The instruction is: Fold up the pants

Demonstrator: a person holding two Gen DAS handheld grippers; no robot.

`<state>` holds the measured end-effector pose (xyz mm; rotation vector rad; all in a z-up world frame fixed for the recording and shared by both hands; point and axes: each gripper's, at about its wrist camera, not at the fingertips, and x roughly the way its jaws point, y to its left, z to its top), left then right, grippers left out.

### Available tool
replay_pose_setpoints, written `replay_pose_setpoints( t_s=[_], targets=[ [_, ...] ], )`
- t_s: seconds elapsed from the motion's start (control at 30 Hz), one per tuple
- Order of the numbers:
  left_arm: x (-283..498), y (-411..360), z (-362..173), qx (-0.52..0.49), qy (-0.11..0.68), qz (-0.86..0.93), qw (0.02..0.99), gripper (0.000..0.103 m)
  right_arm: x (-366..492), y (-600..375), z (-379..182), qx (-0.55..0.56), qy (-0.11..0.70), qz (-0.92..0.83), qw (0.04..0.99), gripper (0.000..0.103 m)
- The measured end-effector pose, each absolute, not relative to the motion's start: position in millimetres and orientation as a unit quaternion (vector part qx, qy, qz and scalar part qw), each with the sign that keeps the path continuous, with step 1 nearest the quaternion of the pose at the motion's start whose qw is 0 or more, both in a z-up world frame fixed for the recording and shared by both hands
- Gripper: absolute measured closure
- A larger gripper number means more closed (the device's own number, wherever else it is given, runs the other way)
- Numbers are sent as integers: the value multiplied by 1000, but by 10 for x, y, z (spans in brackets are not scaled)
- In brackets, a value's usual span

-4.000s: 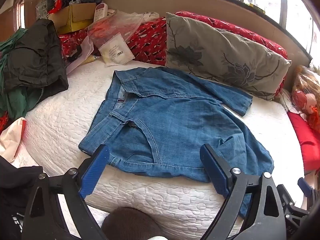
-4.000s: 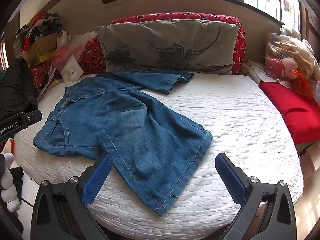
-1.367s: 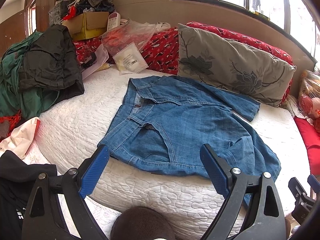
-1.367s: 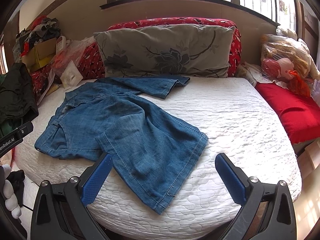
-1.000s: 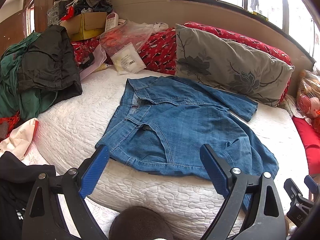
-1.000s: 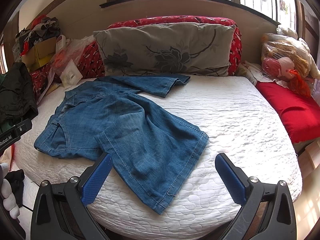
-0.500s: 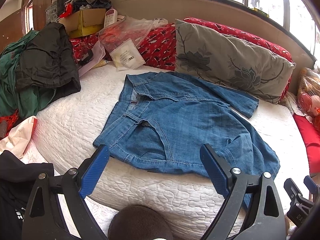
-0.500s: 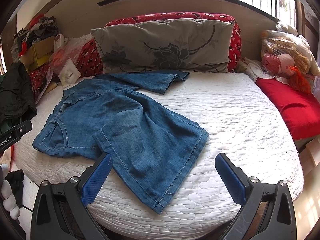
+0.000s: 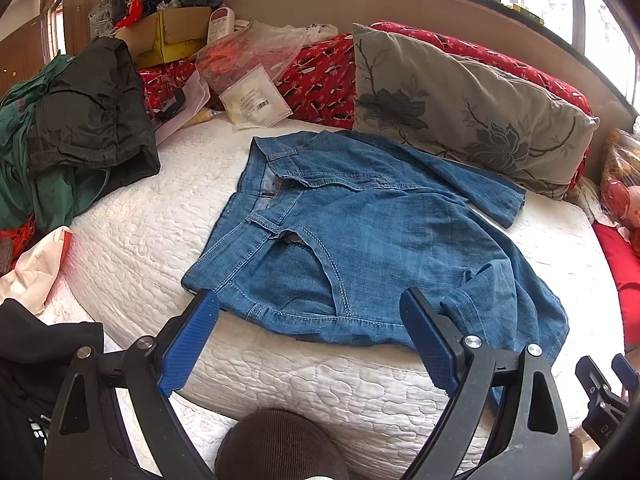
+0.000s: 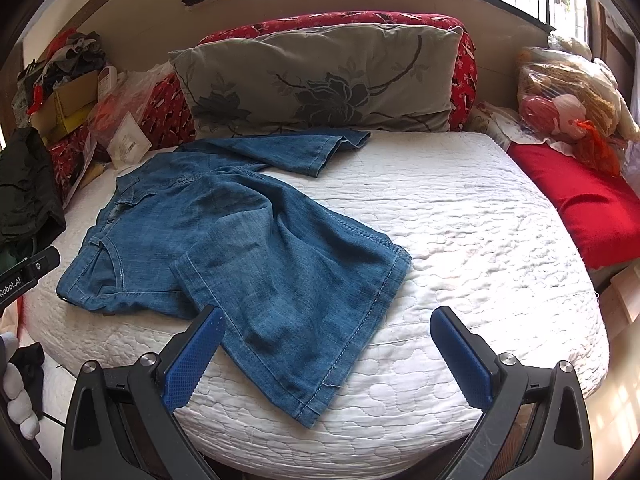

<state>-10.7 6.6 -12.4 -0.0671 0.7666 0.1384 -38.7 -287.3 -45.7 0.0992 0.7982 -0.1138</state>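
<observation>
Blue denim pants lie spread on the white quilted mattress, waistband to the left, one leg reaching back to the pillow, the other toward the front edge. They also show in the right wrist view. My left gripper is open and empty, just short of the waist's near edge. My right gripper is open and empty, over the near leg's hem at the mattress front edge.
A grey floral pillow leans on red cushions at the back. Dark and green clothes, a cardboard box and plastic bags pile at the left. A red pillow and a bagged doll lie at the right.
Both grippers have drifted slightly closer to the pants and stay open. The pants have not moved.
</observation>
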Motion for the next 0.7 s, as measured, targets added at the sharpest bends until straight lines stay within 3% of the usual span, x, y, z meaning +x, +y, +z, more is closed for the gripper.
replay_pose_setpoints(
  t_s=[0.27,0.7],
  targets=[
    [165,314,-330,-56,433,91,895,10,-213,-3372,-759,95,443,-96,886,0],
    [451,948,-847,-202,552,100,802,10,348,-3672,-1276,154,511,-95,840,2]
  ],
)
